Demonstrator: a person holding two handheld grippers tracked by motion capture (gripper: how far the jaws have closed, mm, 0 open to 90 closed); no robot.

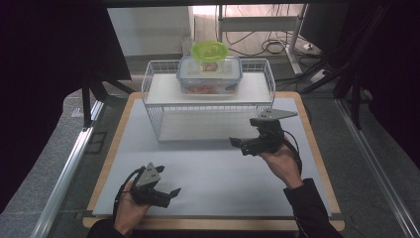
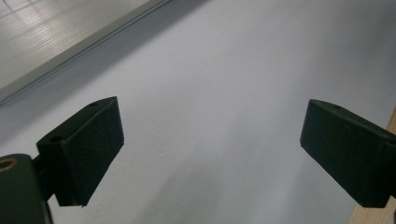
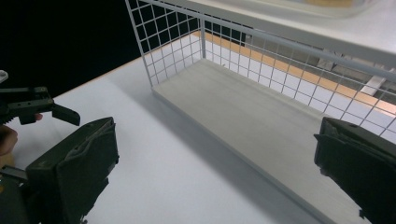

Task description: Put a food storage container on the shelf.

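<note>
White wire rack (image 1: 157, 106), 1 container (image 1: 209, 74), 1 bowl (image 1: 209, 49)

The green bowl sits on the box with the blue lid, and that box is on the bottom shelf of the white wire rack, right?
Not quite. The box stands on the top shelf of the wire rack, with the green bowl on it, as the high view shows.

I am working in a lab or test room: behind the wire rack (image 1: 208, 99) on my tabletop (image 1: 208, 163), loose cables (image 1: 270, 44) trail across the floor beside metal frame legs (image 1: 295, 39).
</note>
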